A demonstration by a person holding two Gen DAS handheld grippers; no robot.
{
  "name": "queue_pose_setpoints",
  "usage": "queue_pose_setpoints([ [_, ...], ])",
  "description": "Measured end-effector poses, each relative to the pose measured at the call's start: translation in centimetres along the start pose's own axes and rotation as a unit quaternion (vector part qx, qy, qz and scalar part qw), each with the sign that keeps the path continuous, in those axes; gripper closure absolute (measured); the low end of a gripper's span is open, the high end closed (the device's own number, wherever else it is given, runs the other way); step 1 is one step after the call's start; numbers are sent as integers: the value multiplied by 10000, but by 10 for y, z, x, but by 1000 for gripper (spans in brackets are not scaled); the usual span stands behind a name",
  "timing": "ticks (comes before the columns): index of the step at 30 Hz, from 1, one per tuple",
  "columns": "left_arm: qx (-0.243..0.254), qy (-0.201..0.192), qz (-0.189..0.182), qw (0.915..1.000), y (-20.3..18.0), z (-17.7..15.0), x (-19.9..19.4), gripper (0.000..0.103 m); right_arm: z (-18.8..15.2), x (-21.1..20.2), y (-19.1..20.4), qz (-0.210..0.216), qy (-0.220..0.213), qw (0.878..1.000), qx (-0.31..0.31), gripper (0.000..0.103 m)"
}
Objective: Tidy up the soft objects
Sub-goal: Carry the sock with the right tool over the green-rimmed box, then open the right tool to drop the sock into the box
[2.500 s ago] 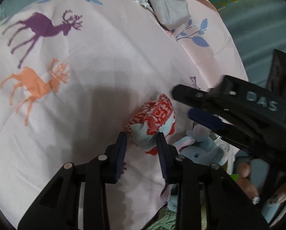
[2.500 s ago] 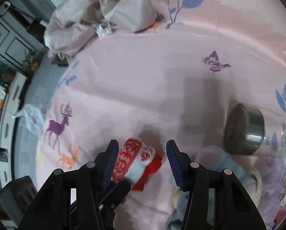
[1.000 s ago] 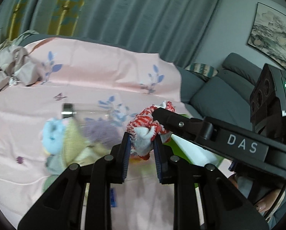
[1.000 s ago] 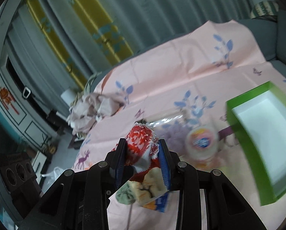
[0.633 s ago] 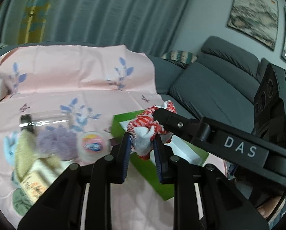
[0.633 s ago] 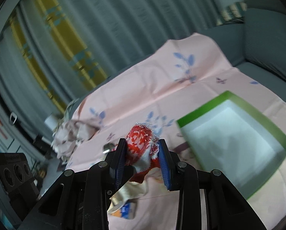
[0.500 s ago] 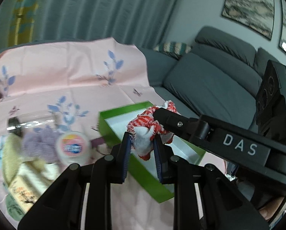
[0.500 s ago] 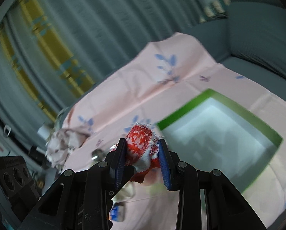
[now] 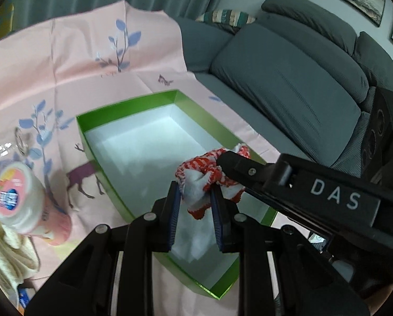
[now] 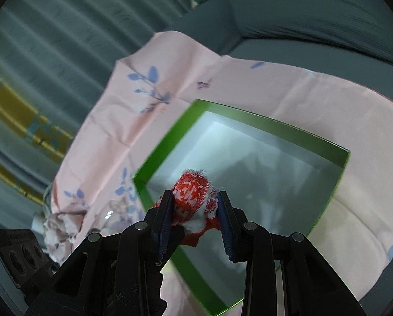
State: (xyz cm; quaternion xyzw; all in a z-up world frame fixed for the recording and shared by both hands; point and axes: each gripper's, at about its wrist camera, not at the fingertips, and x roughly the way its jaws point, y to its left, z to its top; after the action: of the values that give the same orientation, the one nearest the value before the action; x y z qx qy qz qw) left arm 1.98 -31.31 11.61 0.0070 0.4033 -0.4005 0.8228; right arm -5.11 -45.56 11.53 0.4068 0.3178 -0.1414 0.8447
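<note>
Both grippers pinch the same red-and-white sock (image 9: 204, 181), a bunched knitted thing, and it hangs in the air over the open green box (image 9: 122, 108). The left gripper (image 9: 195, 210) has its blue pads pressed narrow against the sock's white underside. The right gripper (image 10: 195, 210) squeezes the patterned red end from the other side; in the left wrist view its black arm crosses from the right, with "DAS" printed in pale capitals along it.

The box sits on a pink sheet (image 9: 72, 60) printed with blue leafy sprigs, a small butterfly and a purple deer (image 9: 82, 177) just beside the box's near left wall. The box is white inside, with green walls, and nothing in it but light and shadow.

To the left of the box lies a pink tub (image 9: 20, 198) on its side, its round lid facing us. The lid carries a blue label on a yellow and pink ground, but the lettering is too blurred to read. A cream knitted item (image 9: 4, 250) lies just below the tub.

A grey sofa (image 9: 288, 73) runs behind the sheet, with a striped cushion (image 9: 226, 17) on it and grey-green curtains (image 10: 51, 39) beyond.
</note>
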Motion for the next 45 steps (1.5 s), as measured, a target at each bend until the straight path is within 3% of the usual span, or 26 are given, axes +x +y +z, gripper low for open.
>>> queue_pose_setpoints([
  [10, -185, 19, 134, 9997, 9, -3, 5, 79, 1, 9, -4, -497, 68, 9987, -5, 67],
  [13, -167, -63, 393, 9991, 15, -3, -5, 63, 0, 6, 2, -865, -114, 9960, -185, 54],
  [15, -239, -198, 541, 9981, 24, -3, -18, 51, 1, 3, 5, -1036, -292, 9937, -298, 35],
  [17, -379, -356, 602, 9968, 37, -4, -35, 41, 0, 1, 11, -1218, -514, 9903, -435, 26],
  [23, -789, -741, 1035, 9887, 84, -18, -99, 35, -9, 15, 30, -1555, -634, 9820, -862, 25],
  [29, -1055, -1097, 1853, 9708, 138, -49, -167, 31, -19, 48, 38, -2458, -549, 9596, -1254, 25],
  [34, -1492, -1172, 2479, 9500, 193, -86, -213, 30, -25, 67, 29, -2195, 39, 9704, -1006, 25],
  [37, -1991, -1307, 2565, 9368, 224, -108, -230, 30, -34, 70, 36, -2287, 36, 9663, -1177, 25],
  [40, -2400, -1273, 2656, 9250, 246, -120, -234, 30, -46, 68, 52, -2688, -237, 9505, -1540, 25],
  [42, -2583, -1281, 2638, 9205, 254, -124, -234, 30, -54, 69, 64, -2869, -357, 9393, -1848, 25],
  [45, -2704, -1160, 2556, 9209, 261, -127, -229, 30, -67, 69, 78, -2901, -305, 9328, -2115, 25],
])
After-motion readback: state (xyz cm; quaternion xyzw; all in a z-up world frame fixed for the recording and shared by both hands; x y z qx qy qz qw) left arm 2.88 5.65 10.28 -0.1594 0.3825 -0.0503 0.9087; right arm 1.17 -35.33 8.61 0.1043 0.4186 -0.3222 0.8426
